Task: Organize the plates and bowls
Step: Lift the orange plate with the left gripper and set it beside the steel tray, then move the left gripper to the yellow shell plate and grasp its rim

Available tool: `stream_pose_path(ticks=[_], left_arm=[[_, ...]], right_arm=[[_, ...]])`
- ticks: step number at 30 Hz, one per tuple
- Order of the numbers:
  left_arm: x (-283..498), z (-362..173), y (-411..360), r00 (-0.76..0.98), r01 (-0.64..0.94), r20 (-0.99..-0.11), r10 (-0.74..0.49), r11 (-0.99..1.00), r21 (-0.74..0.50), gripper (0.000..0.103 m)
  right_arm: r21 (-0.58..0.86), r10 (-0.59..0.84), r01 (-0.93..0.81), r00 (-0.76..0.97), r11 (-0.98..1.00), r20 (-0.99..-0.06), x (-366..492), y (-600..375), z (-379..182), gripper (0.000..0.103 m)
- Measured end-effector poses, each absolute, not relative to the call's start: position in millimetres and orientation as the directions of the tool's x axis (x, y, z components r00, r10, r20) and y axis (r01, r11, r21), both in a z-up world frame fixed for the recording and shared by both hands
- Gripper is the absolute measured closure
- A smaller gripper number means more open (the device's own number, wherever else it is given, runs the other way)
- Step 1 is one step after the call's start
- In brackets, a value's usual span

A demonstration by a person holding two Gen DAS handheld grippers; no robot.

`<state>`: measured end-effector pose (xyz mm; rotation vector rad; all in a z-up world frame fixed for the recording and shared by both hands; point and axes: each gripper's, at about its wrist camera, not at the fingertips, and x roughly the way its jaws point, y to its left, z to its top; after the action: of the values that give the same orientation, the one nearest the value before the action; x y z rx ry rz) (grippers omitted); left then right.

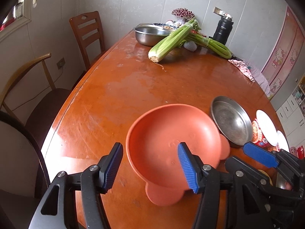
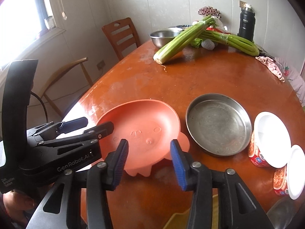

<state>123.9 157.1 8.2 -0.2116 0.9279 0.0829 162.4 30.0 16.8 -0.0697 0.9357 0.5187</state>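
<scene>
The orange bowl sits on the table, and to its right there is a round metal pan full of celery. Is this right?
Not quite. The metal pan right of the orange bowl is empty, as the right wrist view shows; the celery lies further back on the table.

Left gripper (image 1: 150, 168): black plastic frame with 2 fingers, each faced with a blue ribbed pad (image 1: 185, 168). Round silver screws (image 1: 205, 167) sit at the finger pivots, and the arms have triangular cut-outs. In the right wrist view its body carries white "GenRobot.AI" lettering (image 2: 74, 163), smaller white text near the rear, and a tall curved black handle (image 2: 18, 95).

Right gripper (image 2: 148, 162): same construction, with a black frame, 2 blue ribbed pads (image 2: 177, 164) and silver screws (image 2: 195, 164). Its lower shell is grey.
</scene>
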Motion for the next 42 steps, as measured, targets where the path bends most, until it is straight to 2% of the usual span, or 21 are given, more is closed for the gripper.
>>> stream_pose_path(ticks=[11,24,32,42], left_arm=[[90.5,22.9,107.6,0.608,-0.075,-0.791,-0.073,0.986,-0.149,0.042],[56.9,1.0,39.5,0.546,0.002,-0.824,-0.15,0.984,-0.177,0.042],[50.4,-17.0,11.9,0.5,-0.009,-0.854,-0.146,0.985,-0.174,0.042],[54.1,-34.5,-8.9,0.445,-0.006,-0.892,-0.071,0.997,-0.083,0.042]], right_arm=[[0.128,0.381,-0.467,0.502,0.875,-0.776,141.1,-23.8,31.5,0.052],[0.1,0.338,-0.447,0.493,0.889,-0.801,129.8,-96.2,19.0,0.051],[0.06,0.314,-0.49,0.456,0.87,-0.833,125.8,-108.4,-0.4,0.051],[0.033,0.297,-0.526,0.427,0.85,-0.854,133.7,-102.2,-15.3,0.051]])
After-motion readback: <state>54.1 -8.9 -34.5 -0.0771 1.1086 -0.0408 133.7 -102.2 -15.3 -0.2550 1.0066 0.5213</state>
